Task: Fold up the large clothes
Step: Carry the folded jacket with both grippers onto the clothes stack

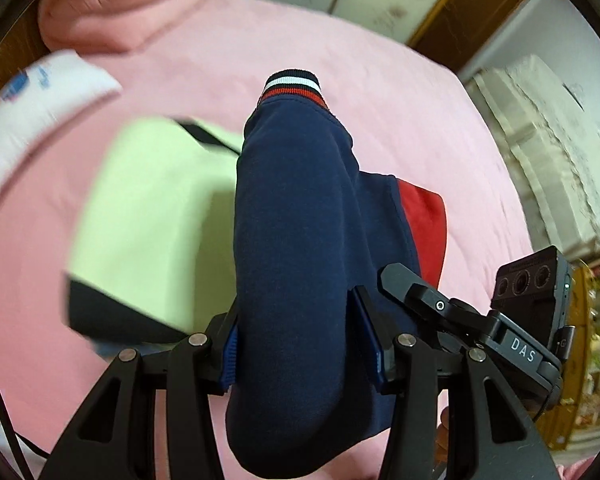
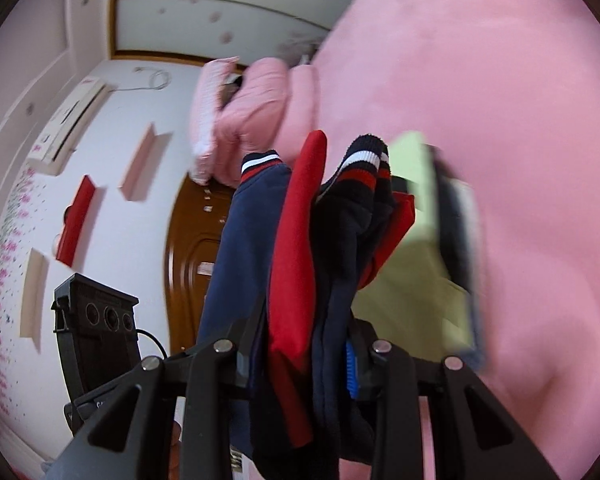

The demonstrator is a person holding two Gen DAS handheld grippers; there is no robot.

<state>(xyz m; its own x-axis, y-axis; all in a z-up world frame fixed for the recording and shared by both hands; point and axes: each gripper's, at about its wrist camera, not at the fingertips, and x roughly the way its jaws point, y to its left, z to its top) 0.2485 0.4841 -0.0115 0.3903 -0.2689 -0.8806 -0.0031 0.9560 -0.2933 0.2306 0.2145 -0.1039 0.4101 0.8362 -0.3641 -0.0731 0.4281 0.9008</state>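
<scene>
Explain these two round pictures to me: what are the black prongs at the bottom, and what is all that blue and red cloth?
No robot here: a person holds a two-finger gripper in each hand, with a fisheye camera looking along its fingers. One picture comes from the left gripper, the other from the right gripper. Each is clamped on the same navy and red garment, with striped cuffs. Below lies a pink bed cover with a pale green garment and a white folded item.
</scene>
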